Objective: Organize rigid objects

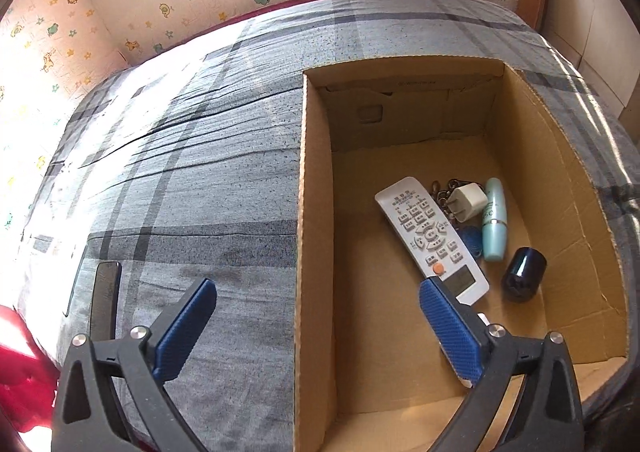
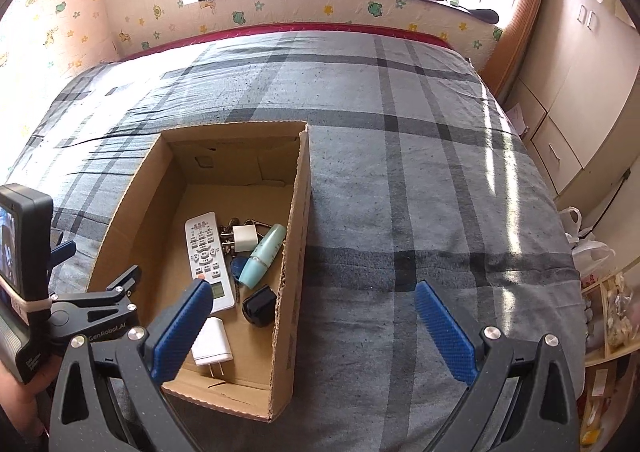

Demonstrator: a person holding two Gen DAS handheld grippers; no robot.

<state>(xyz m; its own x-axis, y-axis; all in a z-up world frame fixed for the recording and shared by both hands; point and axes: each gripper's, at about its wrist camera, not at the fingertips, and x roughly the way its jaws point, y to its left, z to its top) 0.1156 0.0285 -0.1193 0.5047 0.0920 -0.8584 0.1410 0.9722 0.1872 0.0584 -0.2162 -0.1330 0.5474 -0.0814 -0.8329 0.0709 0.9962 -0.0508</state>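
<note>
L gripper (image 1: pixel 316 326) spread wide, empty, above box (image 1: pixel 312 212); R gripper (image 2: pixel 314 326) spread, empty; remote (image 1: pixel 430 234) inside.

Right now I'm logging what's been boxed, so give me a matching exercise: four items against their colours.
Items:
1. remote
2. bottle
3. cap
4. tag

Colours:
A. dark blue
B. white
C. black
D. pale teal

Pairs: 1-B, 2-D, 3-C, 4-A. All four lie in the box.
</note>
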